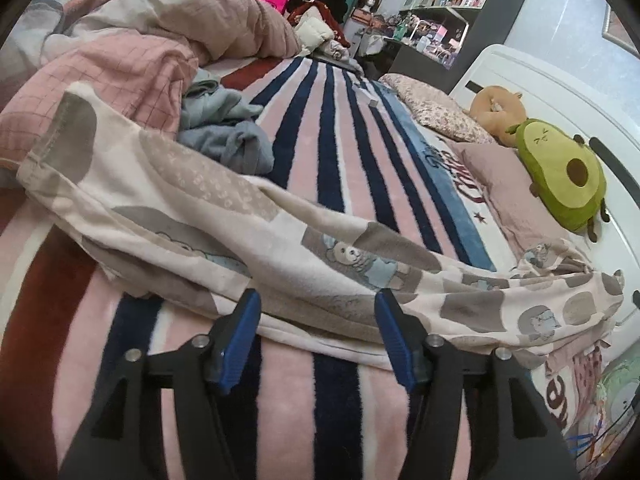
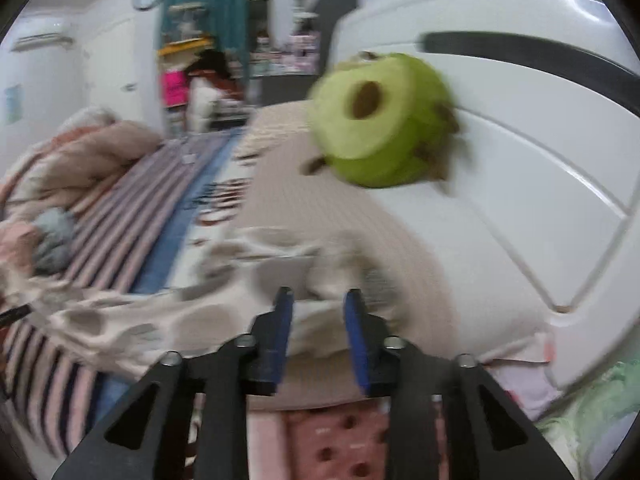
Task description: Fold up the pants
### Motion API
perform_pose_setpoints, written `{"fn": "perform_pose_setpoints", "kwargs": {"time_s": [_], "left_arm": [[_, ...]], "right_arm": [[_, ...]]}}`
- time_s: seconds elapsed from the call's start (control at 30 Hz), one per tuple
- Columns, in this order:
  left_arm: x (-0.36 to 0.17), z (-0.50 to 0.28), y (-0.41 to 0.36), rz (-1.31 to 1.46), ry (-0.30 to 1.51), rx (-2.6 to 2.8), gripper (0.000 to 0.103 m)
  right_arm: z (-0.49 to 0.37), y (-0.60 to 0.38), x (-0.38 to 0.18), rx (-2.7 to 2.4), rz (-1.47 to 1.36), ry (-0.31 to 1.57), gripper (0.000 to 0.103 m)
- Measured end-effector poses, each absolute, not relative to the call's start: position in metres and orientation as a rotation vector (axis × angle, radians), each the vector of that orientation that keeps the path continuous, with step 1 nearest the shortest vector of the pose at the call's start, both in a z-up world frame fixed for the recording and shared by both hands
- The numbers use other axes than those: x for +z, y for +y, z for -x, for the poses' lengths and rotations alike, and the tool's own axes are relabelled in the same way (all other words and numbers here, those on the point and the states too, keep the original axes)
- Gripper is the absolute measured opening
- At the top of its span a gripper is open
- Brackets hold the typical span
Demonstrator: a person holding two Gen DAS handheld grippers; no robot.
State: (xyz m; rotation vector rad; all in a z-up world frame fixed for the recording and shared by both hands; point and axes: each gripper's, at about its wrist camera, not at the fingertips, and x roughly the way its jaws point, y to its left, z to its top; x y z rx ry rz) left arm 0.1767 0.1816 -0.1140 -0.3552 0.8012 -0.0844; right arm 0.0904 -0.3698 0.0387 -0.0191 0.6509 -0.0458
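Cream pants (image 1: pixel 240 236) printed with grey patches and small bears lie stretched across the striped blanket (image 1: pixel 340 152) on the bed, running from upper left to lower right. My left gripper (image 1: pixel 316 300) is open, its blue-padded fingers just at the pants' near edge, holding nothing. In the blurred right wrist view the pants' end (image 2: pixel 280 264) lies bunched on a pillow, and my right gripper (image 2: pixel 318 298) is open with its fingers on either side of the cloth (image 2: pixel 316 320).
A pink and cream duvet (image 1: pixel 132 48) is heaped at the back left, with grey-blue clothes (image 1: pixel 224 128) beside it. An avocado plush (image 1: pixel 560 168) leans on the white headboard (image 1: pixel 560 92) with pillows (image 1: pixel 500 176). Shelves (image 1: pixel 448 8) stand beyond.
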Motion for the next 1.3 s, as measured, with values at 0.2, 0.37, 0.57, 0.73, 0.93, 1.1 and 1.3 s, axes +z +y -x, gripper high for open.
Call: {"fn": "perform_pose_setpoints", "kwargs": {"time_s": [0.2,0.37,0.57,0.73,0.93,1.1,1.3], "left_arm": [[-0.12,-0.18,0.17,0.347,0.841,-0.116,0.055],[-0.129,-0.186,0.17,0.369,0.869,-0.13,0.055],[-0.131,-0.199,0.167,0.37,0.873,-0.16,0.055],[-0.134,-0.212,0.162,0.363,0.877,-0.17,0.055],[-0.14,-0.224,0.164,0.364,0.902,-0.163,0.027],[-0.136,-0.225,0.165,0.342,0.877,-0.153,0.005],[-0.114,-0.235,0.159,0.293,0.824,-0.135,0.005]], "right_arm": [[-0.117,-0.291,-0.003,0.326,-0.062,0.814,0.035],[-0.135,-0.224,-0.055,0.502,-0.036,0.938,0.035],[-0.147,-0.165,-0.094,0.505,0.285,0.933,0.043],[-0.158,-0.15,-0.109,0.475,0.436,0.914,0.049],[-0.172,-0.133,-0.127,0.466,0.559,0.907,0.049],[-0.179,-0.129,-0.123,0.424,0.583,0.877,0.004],[-0.2,-0.129,-0.095,0.411,0.549,0.837,0.003]]}}
